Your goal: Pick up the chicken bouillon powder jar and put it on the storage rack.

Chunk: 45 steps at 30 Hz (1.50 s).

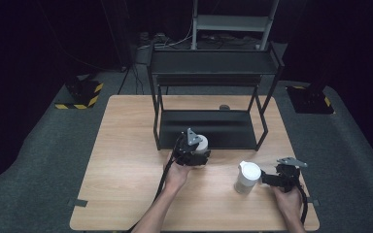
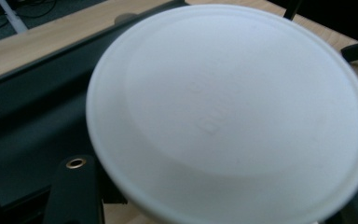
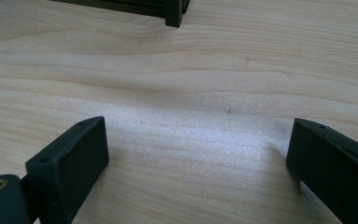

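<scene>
White cups are the things in hand here, two of them on the wooden table (image 1: pixel 126 160). Going from the left, the left gripper (image 1: pixel 194 151) is sitting at the front edge of the black shelf rack (image 1: pixel 213 63), and a white cup (image 1: pixel 202 143) is showing just past its grey plate, at the lip of the rack's lower tray (image 1: pixel 223 128). In the left gripper view that cup's round lid (image 2: pixel 233 112) is looming very close and blurred, with one black jaw poking up at the lower left beside its rim; whether the jaws are actually pressing on the cup I cannot tell, since the lid is covering the contact. The lid is hiding whatever may be inside.

Further right, a second white cup (image 1: pixel 247 177) is standing upright on the bare wood, lid on, its contents hidden too. The right gripper (image 1: pixel 271 179) is lying just beside it on its right, near the table's front edge. In the right gripper view its two fingers (image 3: pixel 74 158) are standing wide apart, with only wood grain between them and nothing gripped, and a foot of the rack (image 3: pixel 175 11) is showing at the top.
</scene>
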Each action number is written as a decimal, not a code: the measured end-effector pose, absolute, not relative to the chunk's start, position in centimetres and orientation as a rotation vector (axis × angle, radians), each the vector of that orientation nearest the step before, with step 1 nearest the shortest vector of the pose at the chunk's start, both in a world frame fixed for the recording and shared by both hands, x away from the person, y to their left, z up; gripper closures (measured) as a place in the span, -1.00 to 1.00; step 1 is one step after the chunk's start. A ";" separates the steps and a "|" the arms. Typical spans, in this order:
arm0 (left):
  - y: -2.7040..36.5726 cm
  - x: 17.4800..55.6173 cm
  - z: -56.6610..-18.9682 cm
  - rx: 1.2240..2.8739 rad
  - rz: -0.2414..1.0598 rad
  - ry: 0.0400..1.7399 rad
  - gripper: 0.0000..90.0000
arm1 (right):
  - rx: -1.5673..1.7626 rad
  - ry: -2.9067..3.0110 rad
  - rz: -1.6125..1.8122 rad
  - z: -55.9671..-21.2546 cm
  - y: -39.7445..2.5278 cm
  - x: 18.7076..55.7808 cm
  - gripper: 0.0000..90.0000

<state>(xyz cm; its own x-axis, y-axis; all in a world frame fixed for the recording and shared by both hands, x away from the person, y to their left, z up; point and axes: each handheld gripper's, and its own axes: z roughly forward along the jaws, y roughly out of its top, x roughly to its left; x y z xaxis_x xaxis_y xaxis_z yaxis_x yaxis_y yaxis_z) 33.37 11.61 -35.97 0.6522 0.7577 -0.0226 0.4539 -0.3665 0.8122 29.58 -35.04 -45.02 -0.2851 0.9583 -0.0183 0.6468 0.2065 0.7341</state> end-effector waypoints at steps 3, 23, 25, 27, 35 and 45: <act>11.8 33.8 -34.3 2.027 0.444 0.926 -0.23 | 1.486 2.009 0.862 -45.0 -35.0 29.6 -0.89; 12.7 37.1 -20.6 2.071 0.422 0.781 -0.23 | 1.484 2.010 0.862 -45.0 -35.0 29.6 -0.89; 12.6 37.5 -18.9 2.073 0.427 0.771 -0.23 | 1.484 2.010 0.862 -45.0 -35.0 29.6 -0.88; 12.7 37.9 -17.7 2.068 0.423 0.767 -0.23 | 1.484 2.010 0.862 -45.0 -35.0 29.6 -0.88; 12.3 39.7 -12.2 2.062 0.444 0.785 -0.23 | 1.489 2.008 0.863 -45.0 -35.0 29.6 -0.88; 11.6 42.2 -7.9 2.028 0.501 0.878 -0.23 | 1.484 2.011 0.861 -45.0 -35.1 29.6 -0.89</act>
<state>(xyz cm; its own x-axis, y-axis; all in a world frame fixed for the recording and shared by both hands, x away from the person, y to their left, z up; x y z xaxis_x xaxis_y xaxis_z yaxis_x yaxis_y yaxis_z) 42.17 11.56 -7.91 0.6738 0.7384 0.0272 0.3989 -0.3944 0.8278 29.58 -35.06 -45.01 -0.2866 0.9578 -0.0197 0.6466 0.2086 0.7338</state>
